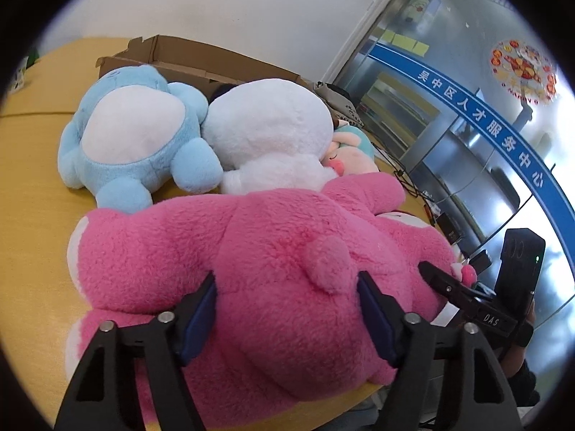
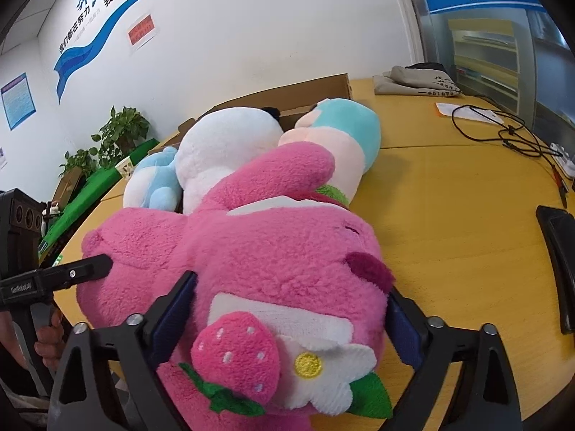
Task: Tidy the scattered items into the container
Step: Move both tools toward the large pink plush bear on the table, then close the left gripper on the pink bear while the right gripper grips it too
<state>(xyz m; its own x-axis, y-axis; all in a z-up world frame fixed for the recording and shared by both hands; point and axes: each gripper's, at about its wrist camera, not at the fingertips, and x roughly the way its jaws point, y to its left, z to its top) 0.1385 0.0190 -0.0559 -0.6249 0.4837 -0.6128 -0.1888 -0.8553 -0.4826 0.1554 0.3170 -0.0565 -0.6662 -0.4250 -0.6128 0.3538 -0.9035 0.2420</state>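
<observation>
Item: pink plush bear [image 1: 273,273], large, fills the lower centre of both wrist views and lies on the yellow table [image 1: 32,186] at its near edge.

Left wrist view, left to right: blue plush [image 1: 136,136] at upper left; cardboard box [image 1: 187,61] behind it, flaps open, taken to be the container; white plush [image 1: 269,125] at centre; a small pink-faced plush with a teal hood [image 1: 350,152] just right of it. Left gripper [image 1: 287,309] at lower centre, jaws apart and astride the bear's back, blue pads pushed into the pile at both flanks. Whether they are truly clamped cannot be told; the fur bulges between them.

Right wrist view, left to right: potted plants [image 2: 118,136] at upper left; the other gripper's finger entering at left; right gripper [image 2: 291,319] at lower centre, jaws wide and bracketing the bear's face end, pads touching fur on either side above the sewn strawberry [image 2: 233,355] and flower [image 2: 323,370]; loose cable [image 2: 503,133] at upper right.

Handling, as judged: light, soft, compressible, not fragile, and not slippery, since the pile gives grip. Floppy and bulky, so two holds suit it. Take the thick body rather than trims or ears, which could tear or let it swing.
</observation>
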